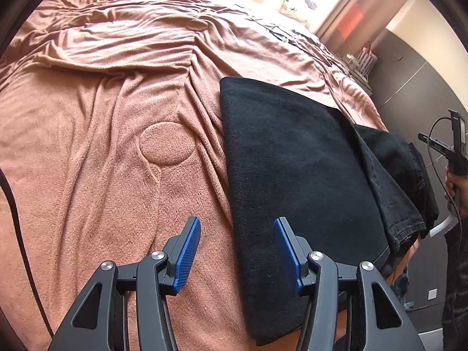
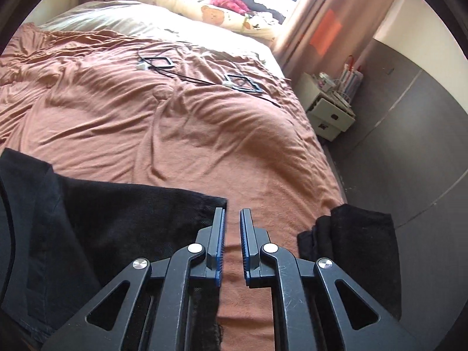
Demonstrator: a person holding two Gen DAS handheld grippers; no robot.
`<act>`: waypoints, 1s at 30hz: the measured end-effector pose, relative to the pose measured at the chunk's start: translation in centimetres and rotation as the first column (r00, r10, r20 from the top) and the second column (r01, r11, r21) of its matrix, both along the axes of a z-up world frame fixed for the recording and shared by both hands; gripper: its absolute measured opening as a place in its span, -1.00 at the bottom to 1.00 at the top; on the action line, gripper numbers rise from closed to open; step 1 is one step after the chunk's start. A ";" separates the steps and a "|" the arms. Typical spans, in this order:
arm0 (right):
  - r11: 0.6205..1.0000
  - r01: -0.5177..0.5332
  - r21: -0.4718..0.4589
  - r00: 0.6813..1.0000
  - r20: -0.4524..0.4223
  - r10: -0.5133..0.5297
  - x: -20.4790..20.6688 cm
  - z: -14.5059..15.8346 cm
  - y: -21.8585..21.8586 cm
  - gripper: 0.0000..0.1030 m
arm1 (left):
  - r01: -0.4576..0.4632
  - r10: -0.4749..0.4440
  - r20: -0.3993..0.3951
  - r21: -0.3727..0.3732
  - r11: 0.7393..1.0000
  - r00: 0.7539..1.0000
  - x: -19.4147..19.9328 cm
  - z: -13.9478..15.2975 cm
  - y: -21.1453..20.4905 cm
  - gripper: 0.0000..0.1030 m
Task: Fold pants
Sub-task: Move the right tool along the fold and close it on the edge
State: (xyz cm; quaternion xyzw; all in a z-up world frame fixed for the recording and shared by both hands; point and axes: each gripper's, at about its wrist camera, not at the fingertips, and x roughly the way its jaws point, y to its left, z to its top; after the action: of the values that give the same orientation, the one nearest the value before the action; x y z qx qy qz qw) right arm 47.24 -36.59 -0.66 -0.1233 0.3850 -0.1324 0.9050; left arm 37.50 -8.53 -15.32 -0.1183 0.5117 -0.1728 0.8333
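Pants: the black pants [image 1: 292, 181] lie folded on the bed's brown blanket [image 1: 102, 146], near the bed's right edge; my left wrist view has them running from 12 o'clock down to 5 o'clock.
Long axis: I read it as running away from me, roughly in line with the left claw's pointing direction, the hems [image 1: 406, 228] stacked at the right side.
Left claw: my left claw [image 1: 237, 251] stands about half open and empty, hovering above the blanket; the pants' left edge lies under the gap, closer to its right finger [image 1: 288, 251].
Right claw: my right claw [image 2: 232, 242] shows only a narrow slot with nothing in it; blanket shows through the gap. The pants [image 2: 111, 228] sit at its 9 o'clock, a corner just beside its left finger [image 2: 218, 242].
Second dark bundle: another black garment [image 2: 356, 245] lies at the right claw's 3 o'clock, at the bed's edge.
Nearer hand: I judge the left, already over the pants' edge.
Further out: cables and black frames [image 2: 242, 83] at 12 o'clock, a white nightstand [image 2: 327, 114] at 2 o'clock.
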 end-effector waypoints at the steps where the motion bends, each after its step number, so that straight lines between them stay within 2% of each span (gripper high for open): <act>1: 0.999 -0.010 0.036 1.000 -0.002 0.010 -0.2 -0.1 0.0 -0.84 | 0.002 -0.002 0.001 0.000 1.000 1.000 0.0 0.0 -0.1 0.06; 12: 0.977 -0.139 0.164 0.987 -0.056 0.150 -5.5 -2.2 3.1 -0.82 | 0.006 -0.005 0.013 -0.017 1.000 1.000 -0.6 0.7 -0.3 0.06; 14: 0.968 -0.178 0.178 0.980 -0.061 0.191 -6.5 -2.3 4.0 -0.65 | 0.006 -0.006 0.010 -0.018 1.000 1.000 -0.7 0.6 -0.3 0.06; 16: 0.961 -0.220 0.166 0.970 -0.066 0.233 -7.0 -2.5 4.7 -0.10 | 0.007 -0.007 0.004 -0.020 1.000 1.000 -0.8 0.5 -0.4 0.06; 17: 0.957 -0.245 0.158 0.964 -0.063 0.257 -7.5 -2.8 5.6 -0.01 | 0.010 -0.010 0.000 -0.024 1.000 1.000 -0.8 0.4 -0.4 0.06; 23: 0.918 -0.358 0.172 0.923 -0.087 0.376 -10.5 -3.8 7.8 0.01 | 0.004 -0.005 -0.017 -0.031 1.000 1.000 -1.1 0.0 -0.3 0.06; 30: 0.871 -0.457 0.180 0.867 -0.126 0.482 -12.1 -5.5 10.5 0.01 | 0.006 -0.008 -0.051 -0.048 0.999 0.999 -1.4 -0.8 -0.2 0.06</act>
State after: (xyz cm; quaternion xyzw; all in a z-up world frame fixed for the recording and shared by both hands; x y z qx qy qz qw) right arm 35.09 -26.08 -6.14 -0.1581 0.4263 0.1312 0.8810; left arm 36.13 -8.74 -16.11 -0.1407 0.5288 -0.1847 0.8164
